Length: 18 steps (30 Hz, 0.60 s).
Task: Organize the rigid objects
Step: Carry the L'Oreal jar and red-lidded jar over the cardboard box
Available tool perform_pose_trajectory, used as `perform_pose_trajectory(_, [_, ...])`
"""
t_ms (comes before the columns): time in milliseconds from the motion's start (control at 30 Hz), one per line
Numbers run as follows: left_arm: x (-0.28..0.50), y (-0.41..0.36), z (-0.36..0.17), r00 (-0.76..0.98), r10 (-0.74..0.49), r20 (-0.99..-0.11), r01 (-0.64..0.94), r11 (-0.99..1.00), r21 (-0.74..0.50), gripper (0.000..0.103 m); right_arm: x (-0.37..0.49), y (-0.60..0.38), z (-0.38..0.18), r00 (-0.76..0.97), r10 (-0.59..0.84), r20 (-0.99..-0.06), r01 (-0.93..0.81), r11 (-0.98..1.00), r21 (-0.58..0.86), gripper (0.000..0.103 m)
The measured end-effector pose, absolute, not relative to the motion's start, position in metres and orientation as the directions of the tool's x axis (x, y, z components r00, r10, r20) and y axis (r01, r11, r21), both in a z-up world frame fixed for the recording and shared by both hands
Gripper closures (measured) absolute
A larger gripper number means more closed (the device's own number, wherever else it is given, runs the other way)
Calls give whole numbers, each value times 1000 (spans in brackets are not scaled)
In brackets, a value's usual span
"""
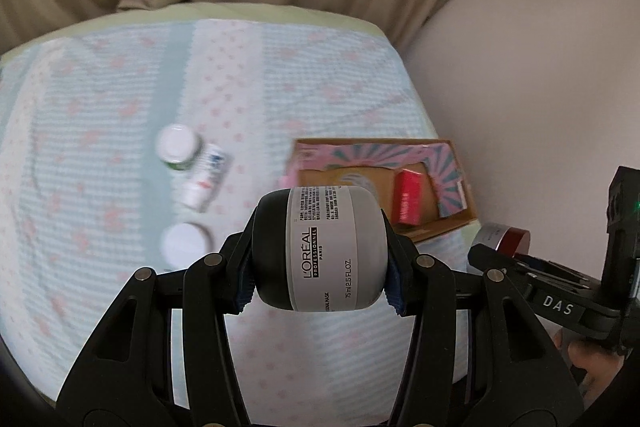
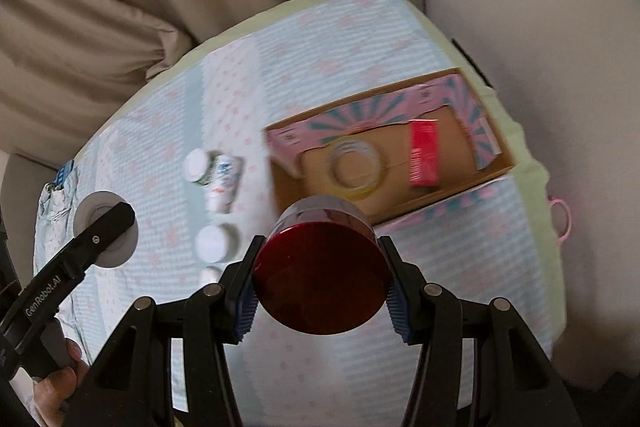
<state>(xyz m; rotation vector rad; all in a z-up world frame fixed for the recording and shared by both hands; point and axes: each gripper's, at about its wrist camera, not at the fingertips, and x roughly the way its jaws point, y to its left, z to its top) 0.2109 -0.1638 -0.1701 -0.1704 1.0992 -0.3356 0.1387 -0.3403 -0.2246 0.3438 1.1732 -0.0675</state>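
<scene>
From my left wrist camera, the left gripper (image 1: 320, 259) is clamped on a grey L'Oréal Professionnel jar (image 1: 324, 251) with a black lid, held sideways off the surface, its blue pads pressing on the lid and the base. Below it lies a bed covered with a pale blue and pink patterned quilt (image 1: 100, 107). On the quilt, to the left of the jar, I see a white-capped bottle (image 1: 176, 147) lying beside a white tube (image 1: 206, 181), and nearer me a white round lid or jar (image 1: 186, 243); all three are blurred. To the right sits an open cardboard box (image 1: 460, 215) with pink and teal flaps, a red carton (image 1: 408, 199) inside it. At the far right the other gripper shows, carrying a red jar (image 1: 508, 239).

From my right wrist camera, the right gripper (image 2: 322, 291) grips that dark red jar (image 2: 320, 275), glossy face toward the lens, raised above the quilt (image 2: 360, 39). Just beyond it is the cardboard box (image 2: 496, 171), holding a roll of clear tape (image 2: 356, 167) and the red carton (image 2: 424, 155). Left of the box lie the bottle (image 2: 198, 165), the tube (image 2: 224, 183) and the white lid (image 2: 216, 241). At the far left, the left gripper's finger (image 2: 104, 227) crosses the grey jar's round end (image 2: 86, 215), and a hand (image 2: 56, 383) holds its handle.
</scene>
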Motion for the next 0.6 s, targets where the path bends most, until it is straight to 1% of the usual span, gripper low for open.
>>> perform_pose_trajectory(300, [244, -266, -221, 296, -339, -893, 229, 933, -278, 56, 160, -439, -255, 354, 111, -929, 298, 928, 225, 53])
perform_pose_trajectory(600, [293, -318, -286, 191, -286, -939, 277, 933, -228, 56, 191, -494, -304, 311, 124, -942, 377, 894, 242, 53])
